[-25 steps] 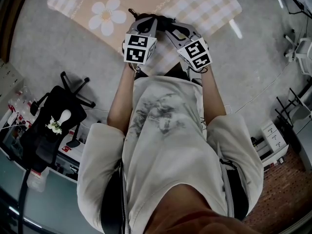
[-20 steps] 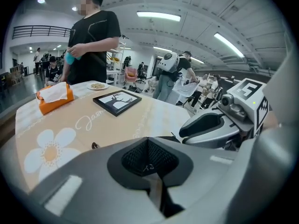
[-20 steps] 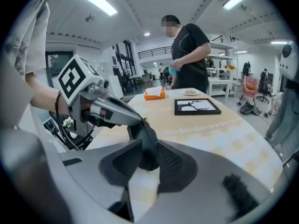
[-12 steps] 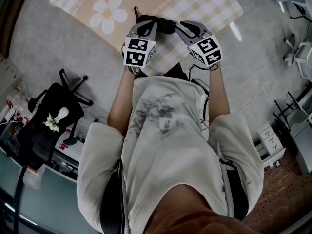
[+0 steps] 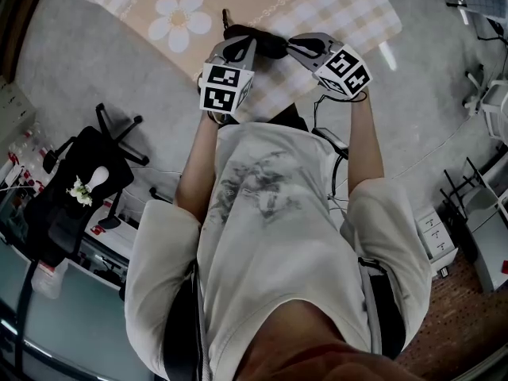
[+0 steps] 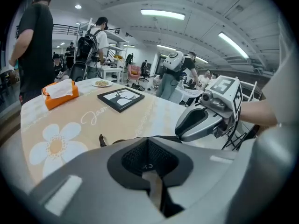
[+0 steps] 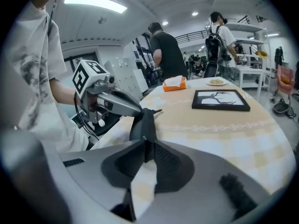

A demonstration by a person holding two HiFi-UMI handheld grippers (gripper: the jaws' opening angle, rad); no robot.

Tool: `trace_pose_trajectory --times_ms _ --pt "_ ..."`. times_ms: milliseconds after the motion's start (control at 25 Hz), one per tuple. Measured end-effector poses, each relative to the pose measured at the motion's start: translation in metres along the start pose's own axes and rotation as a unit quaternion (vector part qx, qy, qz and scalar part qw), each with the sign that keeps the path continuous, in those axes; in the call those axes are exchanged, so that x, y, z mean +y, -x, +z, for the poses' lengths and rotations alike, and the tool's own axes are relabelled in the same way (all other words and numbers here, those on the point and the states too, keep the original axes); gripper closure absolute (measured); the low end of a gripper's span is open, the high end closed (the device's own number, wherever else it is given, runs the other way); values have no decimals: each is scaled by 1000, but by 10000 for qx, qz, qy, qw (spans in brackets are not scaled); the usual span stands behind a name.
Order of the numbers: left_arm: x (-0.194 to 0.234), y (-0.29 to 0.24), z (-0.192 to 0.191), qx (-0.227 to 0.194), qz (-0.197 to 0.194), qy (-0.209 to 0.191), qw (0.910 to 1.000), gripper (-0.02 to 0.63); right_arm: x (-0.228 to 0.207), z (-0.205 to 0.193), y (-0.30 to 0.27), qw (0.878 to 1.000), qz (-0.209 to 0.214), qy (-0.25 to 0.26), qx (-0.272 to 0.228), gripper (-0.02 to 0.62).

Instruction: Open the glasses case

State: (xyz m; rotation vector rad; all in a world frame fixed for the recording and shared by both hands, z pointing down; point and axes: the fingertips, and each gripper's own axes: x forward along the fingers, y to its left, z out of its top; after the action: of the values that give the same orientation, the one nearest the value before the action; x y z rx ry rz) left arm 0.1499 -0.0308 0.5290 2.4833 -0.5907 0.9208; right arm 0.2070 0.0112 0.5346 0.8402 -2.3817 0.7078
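Left gripper [image 6: 148, 147] jaws clenched, pads nipping an edge of the case [image 5: 257, 36]; right gripper [image 7: 144, 146] jaws likewise clenched on the case's other end, dark material running straight out from between its pads. Case location: held clear of the table [image 5: 325, 6] near its close edge, at 12 o'clock from the person's chest; left gripper on it from 8 o'clock, right gripper from 3 o'clock. Case reads as thin, dark and soft; mouth not seen gaping, so judged not yet open; a small tab sticks out at its 11 o'clock end, kind unclear. Step in hand, as judged: two-point hold set, opening about to be worked. Next move likely needs one gripper kept as anchor while the other draws its edge away; both grips are shallow, so slip is the risk.
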Motion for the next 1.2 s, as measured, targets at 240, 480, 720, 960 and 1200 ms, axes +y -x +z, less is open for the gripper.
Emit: trace_pose_trajectory --times_ms 240,480,720,960,1200 --pt "5 0 3 -31 15 -19 10000 601 15 -4 0 9992 366 -54 150 565" --pt "9 5 5 -159 -2 -116 9998 601 55 2 -11 9974 714 -50 82 571" --pt "18 21 -6 -287 -24 -132 9995 601 89 13 -33 9959 898 -74 -14 577" --pt "34 38 -23 -347 101 -71 9993 601 109 22 -53 9956 932 -65 -10 578" --pt "49 61 -37 -463 250 51 9986 601 118 34 -67 9960 896 43 15 578"
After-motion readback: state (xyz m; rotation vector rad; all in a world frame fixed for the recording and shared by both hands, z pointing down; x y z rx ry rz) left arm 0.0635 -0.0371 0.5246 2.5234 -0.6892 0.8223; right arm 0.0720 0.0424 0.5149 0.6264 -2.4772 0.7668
